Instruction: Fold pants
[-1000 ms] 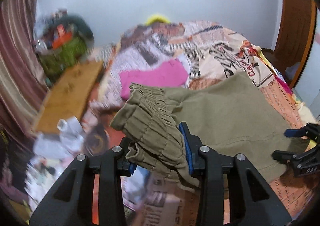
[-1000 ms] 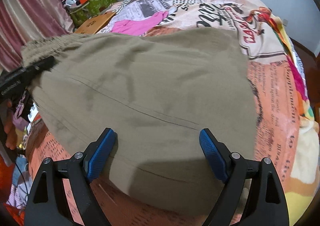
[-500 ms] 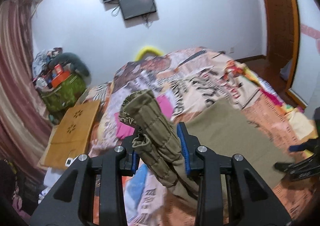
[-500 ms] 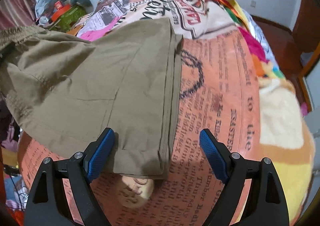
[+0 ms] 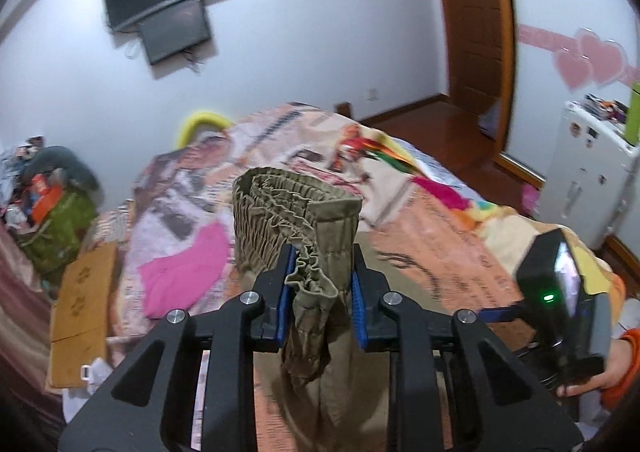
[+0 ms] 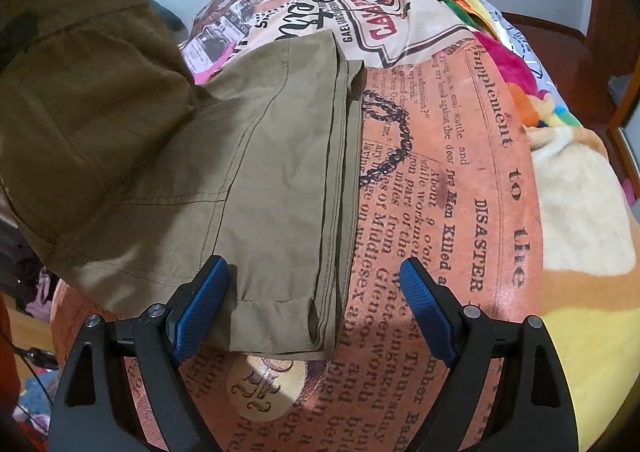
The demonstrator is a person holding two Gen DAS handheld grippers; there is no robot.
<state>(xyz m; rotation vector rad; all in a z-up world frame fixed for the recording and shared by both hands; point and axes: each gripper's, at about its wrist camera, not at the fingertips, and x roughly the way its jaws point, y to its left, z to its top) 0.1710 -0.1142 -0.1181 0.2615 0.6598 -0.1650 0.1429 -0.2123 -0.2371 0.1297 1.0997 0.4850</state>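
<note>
The olive-green pants (image 6: 248,172) lie on the bed, with their leg hems near the front edge. My left gripper (image 5: 320,288) is shut on the gathered elastic waistband (image 5: 296,212) and holds it lifted high above the bed. The lifted waist end shows in the right wrist view (image 6: 80,72) at upper left. My right gripper (image 6: 314,308) is open and empty, low over the hem end of the legs. The right gripper's body also shows in the left wrist view (image 5: 560,300) at right.
The bed carries a newspaper-print blanket (image 6: 460,172). A pink garment (image 5: 188,264) lies on it at the left. A wooden board (image 5: 80,308) and a cluttered pile (image 5: 52,212) stand left of the bed. A white fridge (image 5: 588,180) stands at right.
My left gripper has lifted the waistband higher and carried it over toward the leg end. My right gripper has shifted right to the hem edge of the pants.
</note>
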